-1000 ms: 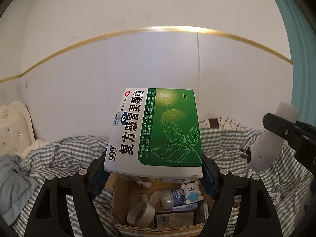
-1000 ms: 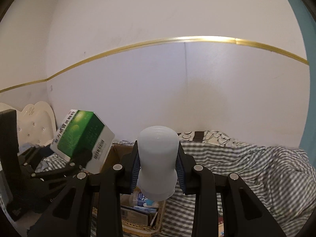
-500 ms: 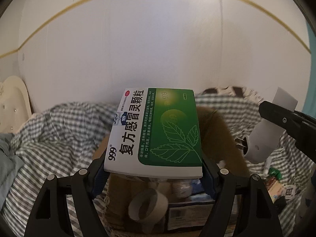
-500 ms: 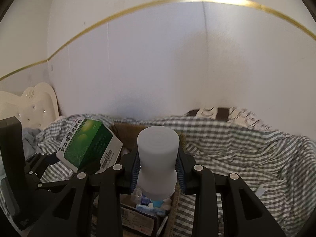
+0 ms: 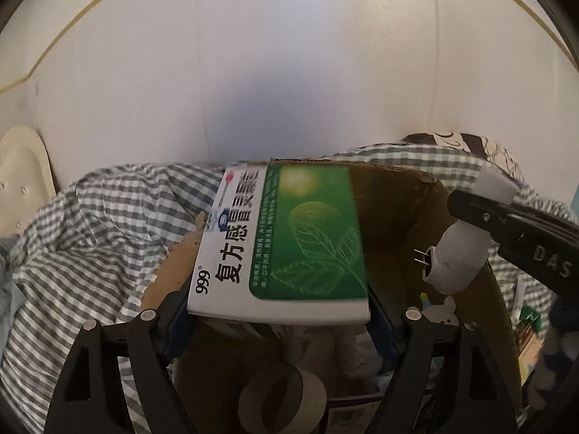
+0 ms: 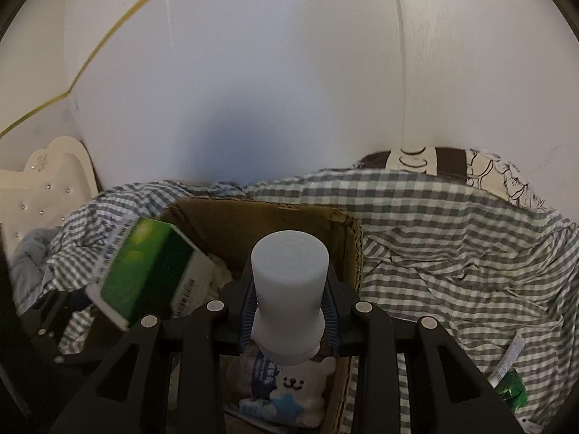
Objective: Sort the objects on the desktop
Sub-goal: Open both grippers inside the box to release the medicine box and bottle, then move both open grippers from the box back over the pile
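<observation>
Left jaws opening round the green box (image 5: 289, 242) — right jaws clamp the white plug-in device (image 6: 288, 296).

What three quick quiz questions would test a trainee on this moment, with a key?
1. True or false: the green medicine box is over the cardboard box.
2. What does the right gripper hold?
3. Which lies inside the carton: A) tape roll, B) a mug?

Key:
1. True; it sits between the left gripper while its jaws are opening.
2. The white plug-in device.
3. A.
</observation>
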`<state>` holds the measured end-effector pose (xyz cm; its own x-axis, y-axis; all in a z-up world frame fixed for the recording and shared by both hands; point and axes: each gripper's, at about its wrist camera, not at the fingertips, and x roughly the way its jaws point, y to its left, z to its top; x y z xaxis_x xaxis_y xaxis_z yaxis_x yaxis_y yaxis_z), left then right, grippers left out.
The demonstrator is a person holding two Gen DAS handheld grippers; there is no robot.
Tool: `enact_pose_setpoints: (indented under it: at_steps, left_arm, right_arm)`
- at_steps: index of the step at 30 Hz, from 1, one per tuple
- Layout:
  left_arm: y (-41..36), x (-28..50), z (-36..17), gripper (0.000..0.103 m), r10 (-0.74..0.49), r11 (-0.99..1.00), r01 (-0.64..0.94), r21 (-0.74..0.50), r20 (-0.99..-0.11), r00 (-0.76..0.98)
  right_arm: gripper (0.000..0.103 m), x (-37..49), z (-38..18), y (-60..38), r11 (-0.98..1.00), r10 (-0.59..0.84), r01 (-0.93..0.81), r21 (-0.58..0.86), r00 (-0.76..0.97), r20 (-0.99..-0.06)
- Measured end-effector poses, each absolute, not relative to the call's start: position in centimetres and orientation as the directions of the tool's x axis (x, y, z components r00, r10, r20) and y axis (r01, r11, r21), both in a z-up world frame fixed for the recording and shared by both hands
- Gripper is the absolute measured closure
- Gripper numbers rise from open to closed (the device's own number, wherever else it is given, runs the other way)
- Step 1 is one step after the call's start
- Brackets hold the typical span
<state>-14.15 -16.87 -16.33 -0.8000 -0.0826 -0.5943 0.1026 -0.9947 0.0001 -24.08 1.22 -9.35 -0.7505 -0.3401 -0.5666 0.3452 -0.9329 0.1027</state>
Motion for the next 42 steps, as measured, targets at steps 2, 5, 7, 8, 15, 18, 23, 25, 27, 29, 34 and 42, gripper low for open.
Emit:
enact_pose_setpoints:
  at_steps: [2, 5, 7, 8, 15, 18, 23, 25, 27, 29, 34, 42]
  left_arm:
    - [-16.7, -14.4, -16.4, 0.018, -0.090, -0.995, 0.104, 0.013, -0.603, -0.793]
    - [-16.0, -14.2, -16.1, 0.012, -0.104, -0.994, 0.095, 0.047, -0.595, -0.797]
    - [-15.7, -13.9, -15.7, 0.012, -0.111, -0.994, 0.094, 0.059, -0.588, -0.801]
    - [-15.7, -13.7, -15.2, 0.012, -0.111, -0.994, 0.094, 0.059, -0.581, -0.806]
    - [-16.6, -10.8, -11.6, 0.005, -0.135, -0.990, 0.138, 0.032, -0.517, -0.845]
    - [-16.9, -9.4, -10.2, 0.000, -0.147, -0.987, 0.160, 0.014, -0.486, -0.861]
    - [-15.9, -8.2, -8.1, 0.000, -0.165, -0.984, 0.179, 0.015, -0.470, -0.867]
    - [-15.1, -7.4, -7.4, 0.000, -0.157, -0.985, 0.170, 0.010, -0.446, -0.881]
    - [-14.2, -6.3, -6.5, 0.000, -0.123, -0.991, 0.137, -0.004, -0.419, -0.900]
    - [-13.4, -5.6, -5.8, 0.000, -0.099, -0.993, 0.114, -0.014, -0.401, -0.911]
    - [-11.3, -4.1, -4.6, 0.000, -0.083, -0.996, 0.091, -0.002, -0.381, -0.921]
    - [-8.6, -2.1, -2.6, 0.000, -0.113, -0.993, 0.096, 0.066, -0.345, -0.932]
  right_arm:
    - [0.065, -24.4, -9.2, 1.1, -0.937, -0.329, 0.336, 0.097, -0.754, -0.568]
    - [0.040, -24.0, -8.3, 1.4, -0.940, -0.326, 0.325, 0.101, -0.777, -0.538]
    - [0.040, -23.8, -7.8, 1.7, -0.942, -0.323, 0.321, 0.100, -0.784, -0.529]
    - [0.040, -23.5, -7.5, 1.9, -0.943, -0.321, 0.316, 0.101, -0.790, -0.523]
    - [0.035, -20.6, -3.8, 3.9, -0.952, -0.303, 0.279, 0.122, -0.829, -0.471]
    - [0.031, -18.7, -2.2, 4.8, -0.956, -0.294, 0.268, 0.122, -0.849, -0.440]
    - [0.012, -15.6, -0.4, 6.5, -0.966, -0.258, 0.239, 0.100, -0.873, -0.413]
    - [0.002, -14.7, 0.3, 7.2, -0.972, -0.234, 0.222, 0.078, -0.883, -0.407]
    - [0.000, -13.7, 1.0, 7.9, -0.979, -0.204, 0.197, 0.059, -0.895, -0.396]
    - [0.000, -12.9, 1.4, 8.5, -0.983, -0.181, 0.177, 0.046, -0.900, -0.397]
    - [0.000, -10.6, 2.5, 10.3, -0.988, -0.151, 0.150, 0.034, -0.910, -0.386]
    - [0.000, -7.0, 4.4, 14.8, -0.995, -0.089, 0.071, 0.066, -0.938, -0.334]
